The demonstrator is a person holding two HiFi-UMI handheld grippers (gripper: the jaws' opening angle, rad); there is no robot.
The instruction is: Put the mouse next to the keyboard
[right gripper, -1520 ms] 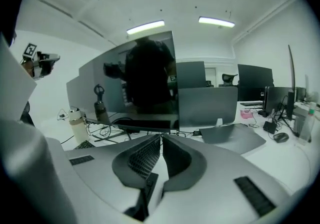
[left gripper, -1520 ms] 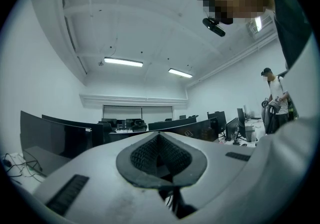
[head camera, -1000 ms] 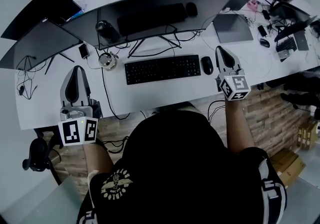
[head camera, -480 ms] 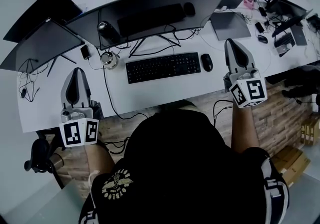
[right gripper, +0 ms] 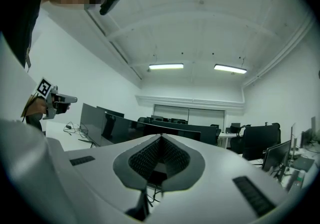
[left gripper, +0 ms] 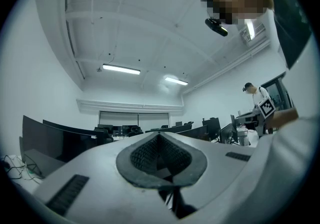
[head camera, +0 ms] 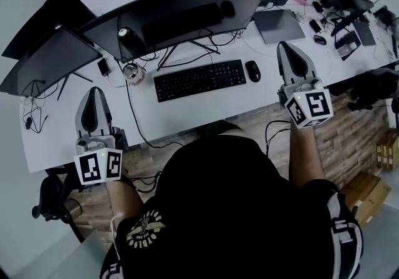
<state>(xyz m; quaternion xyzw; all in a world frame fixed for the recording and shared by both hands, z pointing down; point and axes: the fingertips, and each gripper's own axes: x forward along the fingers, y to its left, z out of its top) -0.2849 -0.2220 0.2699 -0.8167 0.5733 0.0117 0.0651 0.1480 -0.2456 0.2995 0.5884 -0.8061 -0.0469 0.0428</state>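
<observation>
**Mouse beside the keyboard, both grippers closed and empty**

The long white desk filled the upper half of the head view. Its near edge at centre was hidden behind the person's dark head and shoulders, and its right end ran out of the frame. A wide curved black monitor crossed the top centre, seen steeply from above. A dark keyboard shape and a mouse shape showed within its band, and whether they were reflections or real things could not be told.

The left gripper sat at the left, over the desk's near edge, with its jaws together and nothing between them. The right gripper stood at the right, also pressed closed and empty. In both gripper views the gripper's own grey body blocked the desk surface, leaving only ceiling lights and distant rows of screens. The right gripper view caught the left gripper at its left edge.

The flat black rectangular keyboard lay at centre, in front of the monitor. A closed grey laptop lay in the upper right. The small black oval mouse rested just right of the keyboard, near it but apart, with the right gripper farther right and not touching it. A tangle of black cables ran behind the keyboard. A small round shiny object to the left was too small to identify.
</observation>
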